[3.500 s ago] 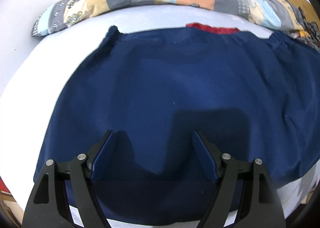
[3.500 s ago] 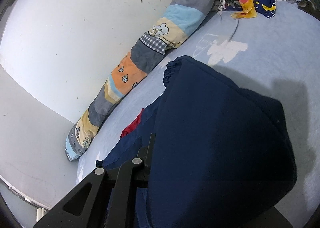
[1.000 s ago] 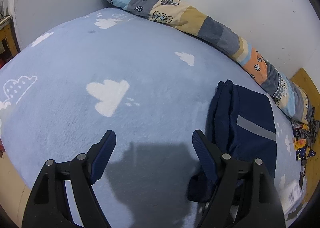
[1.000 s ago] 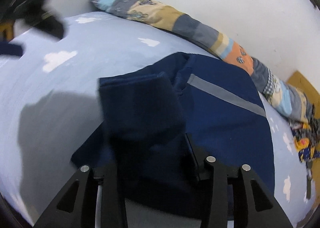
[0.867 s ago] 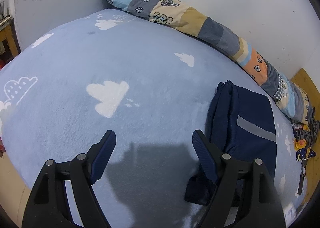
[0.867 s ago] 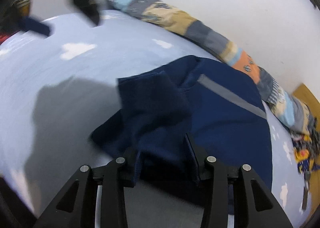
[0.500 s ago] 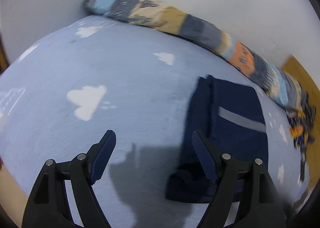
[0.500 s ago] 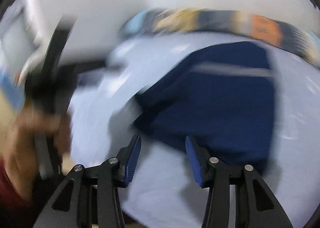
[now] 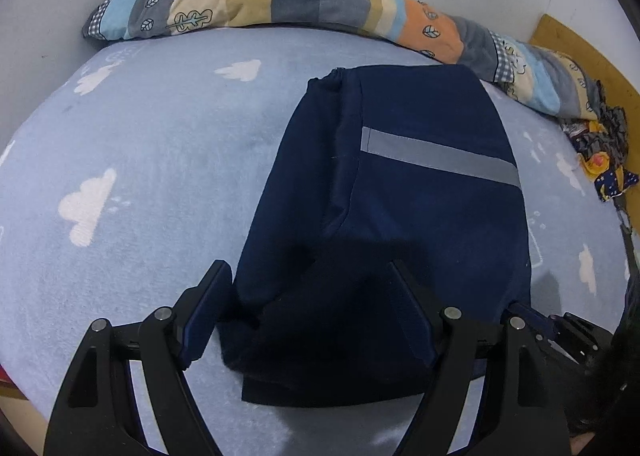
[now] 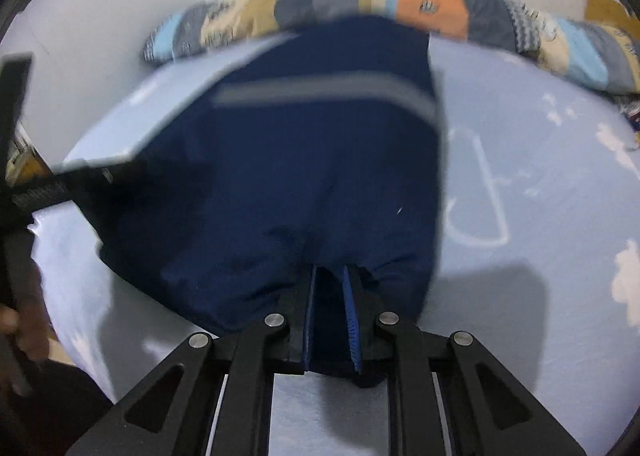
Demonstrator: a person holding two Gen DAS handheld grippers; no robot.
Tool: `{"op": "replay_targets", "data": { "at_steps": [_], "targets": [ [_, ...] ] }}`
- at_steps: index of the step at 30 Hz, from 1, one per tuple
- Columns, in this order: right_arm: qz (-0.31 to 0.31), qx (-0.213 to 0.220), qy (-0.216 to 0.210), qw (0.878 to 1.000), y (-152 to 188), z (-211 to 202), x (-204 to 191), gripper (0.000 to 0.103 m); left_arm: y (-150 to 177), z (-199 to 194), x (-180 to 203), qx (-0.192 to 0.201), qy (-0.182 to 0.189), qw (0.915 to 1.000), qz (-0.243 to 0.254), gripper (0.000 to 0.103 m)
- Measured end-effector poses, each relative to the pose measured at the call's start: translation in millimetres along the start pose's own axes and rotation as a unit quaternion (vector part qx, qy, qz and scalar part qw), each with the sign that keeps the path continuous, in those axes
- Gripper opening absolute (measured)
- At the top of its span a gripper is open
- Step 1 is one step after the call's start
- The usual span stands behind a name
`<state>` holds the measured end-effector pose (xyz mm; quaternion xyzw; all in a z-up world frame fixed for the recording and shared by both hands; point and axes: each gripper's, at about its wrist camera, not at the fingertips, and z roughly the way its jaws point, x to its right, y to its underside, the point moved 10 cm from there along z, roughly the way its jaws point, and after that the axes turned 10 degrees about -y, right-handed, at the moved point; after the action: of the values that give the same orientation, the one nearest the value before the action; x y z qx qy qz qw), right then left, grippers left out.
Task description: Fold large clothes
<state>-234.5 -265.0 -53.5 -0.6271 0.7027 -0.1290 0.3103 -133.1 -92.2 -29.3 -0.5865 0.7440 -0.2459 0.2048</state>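
Observation:
A navy garment [image 9: 400, 224] with a grey reflective stripe [image 9: 436, 160] lies folded on the light blue bed. My left gripper [image 9: 310, 298] is open, its fingers straddling the garment's near edge from above. My right gripper [image 10: 330, 288] is shut on the garment's near edge [image 10: 300, 184], with cloth pinched between its blue pads. The right gripper's body shows at the lower right of the left wrist view [image 9: 560, 340]. The right wrist view is motion-blurred.
A long patchwork bolster [image 9: 320, 8] lies along the white wall behind the garment. A heap of patterned clothes [image 9: 604, 152] sits at the far right by a brown board. The bedsheet [image 9: 132, 160] has white cloud prints. The left gripper's body shows at the left of the right wrist view [image 10: 24, 192].
My left gripper has swung from the bare bed over to the garment's near edge. My right gripper, open half a second ago, has closed on the garment's edge.

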Motion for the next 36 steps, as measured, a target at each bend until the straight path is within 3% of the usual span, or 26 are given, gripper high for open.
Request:
{"op": "replay_targets", "data": {
  "at_steps": [3, 6, 9, 12, 16, 19, 22, 25, 28, 31, 36],
  "targets": [
    [0.040, -0.022, -0.031, 0.998, -8, -5, 4, 0.016, -1, -3, 3, 0.004, 0.002, 1.0000, -0.002, 0.079],
    [0.076, 0.036, -0.074, 0.994, -48, -42, 11, 0.016, -4, -5, 10, 0.010, 0.003, 0.9999, 0.002, 0.079],
    [0.060, 0.075, -0.039, 0.995, -98, -60, 27, 0.019, -6, -5, 16, 0.017, 0.002, 0.9998, 0.013, 0.079],
    [0.048, 0.081, 0.002, 0.996, -148, -48, 47, 0.019, -3, -1, 24, 0.009, 0.008, 0.9997, 0.023, 0.079],
    [0.045, 0.069, 0.030, 0.996, -206, 5, 58, 0.019, 1, 7, 26, 0.000, -0.004, 0.9994, 0.035, 0.079],
    [0.050, 0.040, 0.051, 0.997, -223, 47, 61, 0.018, 5, 13, 24, -0.014, -0.015, 0.9991, 0.037, 0.079],
    [0.075, -0.010, 0.062, 0.995, -214, 83, 72, 0.019, 10, 18, 27, -0.020, -0.027, 0.9982, 0.050, 0.079],
    [0.046, -0.059, 0.085, 0.994, -195, 112, 74, 0.019, 10, 19, 30, -0.019, -0.035, 0.9972, 0.064, 0.079],
    [0.046, -0.053, 0.070, 0.995, -198, 96, 67, 0.021, 9, 18, 30, -0.024, -0.023, 0.9982, 0.051, 0.079],
    [0.041, -0.019, 0.037, 0.998, -195, 58, 43, 0.021, 6, 11, 29, -0.018, -0.014, 0.9990, 0.040, 0.079],
    [0.033, -0.028, 0.020, 0.999, -141, 25, -5, 0.022, -1, -1, 31, 0.002, -0.005, 0.9995, 0.032, 0.079]
  ]
}}
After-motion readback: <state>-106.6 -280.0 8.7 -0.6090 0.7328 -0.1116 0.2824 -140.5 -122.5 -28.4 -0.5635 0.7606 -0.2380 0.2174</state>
